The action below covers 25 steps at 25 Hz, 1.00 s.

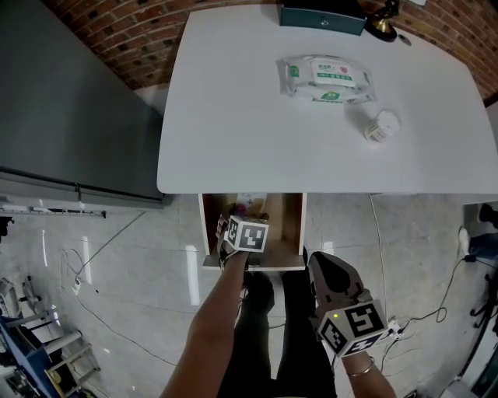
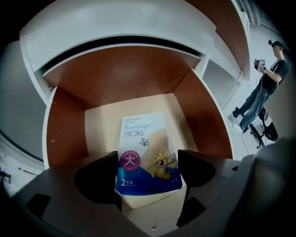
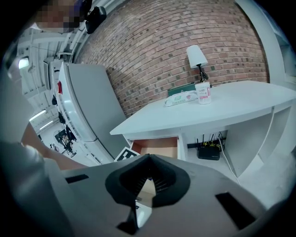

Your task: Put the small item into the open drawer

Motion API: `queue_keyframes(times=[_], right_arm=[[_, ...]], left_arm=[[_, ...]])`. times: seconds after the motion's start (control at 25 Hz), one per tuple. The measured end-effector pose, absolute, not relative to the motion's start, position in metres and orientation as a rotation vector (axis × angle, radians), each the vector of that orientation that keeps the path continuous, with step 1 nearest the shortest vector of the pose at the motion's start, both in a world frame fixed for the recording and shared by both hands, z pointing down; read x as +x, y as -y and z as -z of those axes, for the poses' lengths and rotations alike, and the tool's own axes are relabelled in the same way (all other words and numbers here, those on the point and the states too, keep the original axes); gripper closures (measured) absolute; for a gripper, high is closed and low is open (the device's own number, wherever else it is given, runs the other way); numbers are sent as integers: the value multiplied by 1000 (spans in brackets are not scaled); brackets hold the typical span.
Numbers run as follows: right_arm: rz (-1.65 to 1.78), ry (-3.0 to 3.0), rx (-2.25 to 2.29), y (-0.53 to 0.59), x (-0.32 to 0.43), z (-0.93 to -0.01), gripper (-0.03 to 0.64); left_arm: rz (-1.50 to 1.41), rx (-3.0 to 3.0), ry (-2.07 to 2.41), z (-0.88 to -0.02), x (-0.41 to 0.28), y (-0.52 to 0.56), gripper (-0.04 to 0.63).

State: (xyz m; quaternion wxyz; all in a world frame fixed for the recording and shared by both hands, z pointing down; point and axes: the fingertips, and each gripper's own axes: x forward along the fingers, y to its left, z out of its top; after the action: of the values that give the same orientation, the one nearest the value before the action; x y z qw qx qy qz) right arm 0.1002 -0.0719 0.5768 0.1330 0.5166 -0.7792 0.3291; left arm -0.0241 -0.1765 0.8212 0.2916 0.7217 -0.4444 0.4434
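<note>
Left gripper (image 2: 147,172) hangs over the open drawer (image 2: 206,120), its 2 jaws clamped on the side edges of the bandage box (image 2: 144,143), which juts forward from them above the drawer floor. Right gripper (image 3: 149,163) sits low, well apart from the drawer, jaws together on nothing.

White tabletop (image 1: 233,116): wet-wipes pack (image 1: 325,78); small white container (image 1: 381,126) on its side, near it; dark green box (image 1: 322,15) and lamp (image 3: 196,58) at far edge. Grey refrigerator (image 1: 70,109) beside; brick wall (image 3: 185,28) behind.
</note>
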Motion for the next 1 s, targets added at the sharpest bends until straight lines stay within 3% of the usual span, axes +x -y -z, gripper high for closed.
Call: queue_keyframes(times=[1.0], right_arm=[[-1008,2205,1518,56,103,-595,611]], left_arm=[[-1140,1904,1116,-853,-10,169,167]])
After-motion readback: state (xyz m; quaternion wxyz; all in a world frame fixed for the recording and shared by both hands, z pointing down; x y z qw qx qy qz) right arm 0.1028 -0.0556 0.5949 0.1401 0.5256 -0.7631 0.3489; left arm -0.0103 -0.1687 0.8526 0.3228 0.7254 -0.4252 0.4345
